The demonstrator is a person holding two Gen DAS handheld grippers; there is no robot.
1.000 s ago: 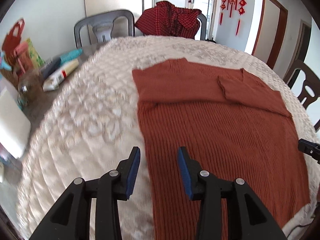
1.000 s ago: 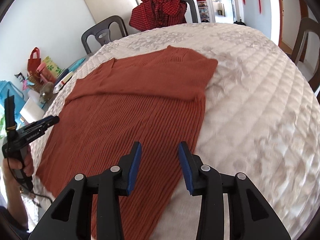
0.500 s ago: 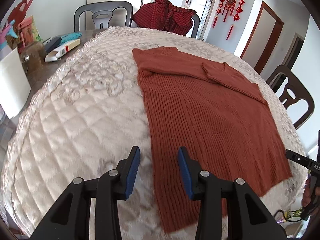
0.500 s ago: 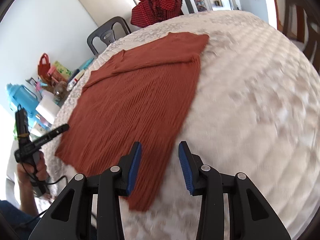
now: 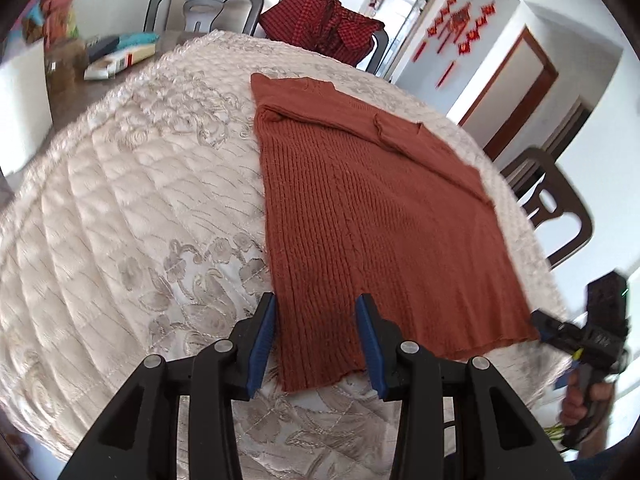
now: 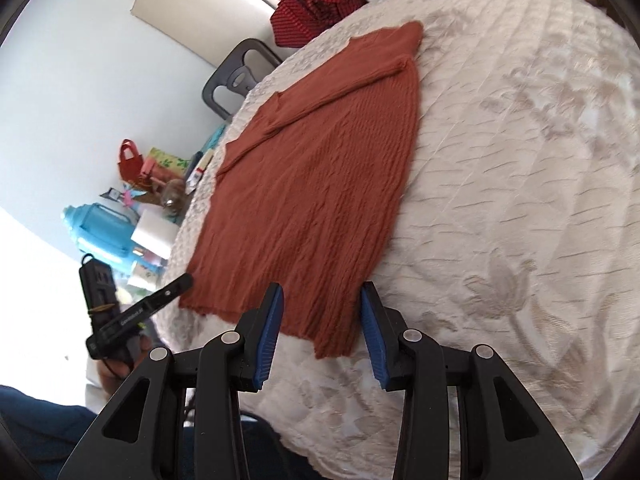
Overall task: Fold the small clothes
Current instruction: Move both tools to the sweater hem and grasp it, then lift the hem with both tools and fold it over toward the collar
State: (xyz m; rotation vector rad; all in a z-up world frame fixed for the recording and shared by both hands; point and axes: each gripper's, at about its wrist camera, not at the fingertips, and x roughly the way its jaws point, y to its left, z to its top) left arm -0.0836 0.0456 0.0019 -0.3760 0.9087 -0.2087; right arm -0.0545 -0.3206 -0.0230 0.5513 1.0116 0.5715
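The rust sweater (image 5: 360,208) lies flat on the quilted desk (image 5: 132,216), its near hem corners between the parted, empty jaws of the left hand-held gripper (image 5: 316,336) and right hand-held gripper (image 6: 320,328).

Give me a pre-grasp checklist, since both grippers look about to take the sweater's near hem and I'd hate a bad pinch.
1. Left gripper jaws open, nothing held: ok.
2. Right gripper jaws open, nothing held: ok.
3. Each gripper lined up over its own near hem corner of the rust sweater: ok.
4. Sweater lying flat on the quilted cover, sleeves folded across the top: ok.
5. Pads touching the hem: cannot tell.
6. Nothing lying on the sweater: ok.
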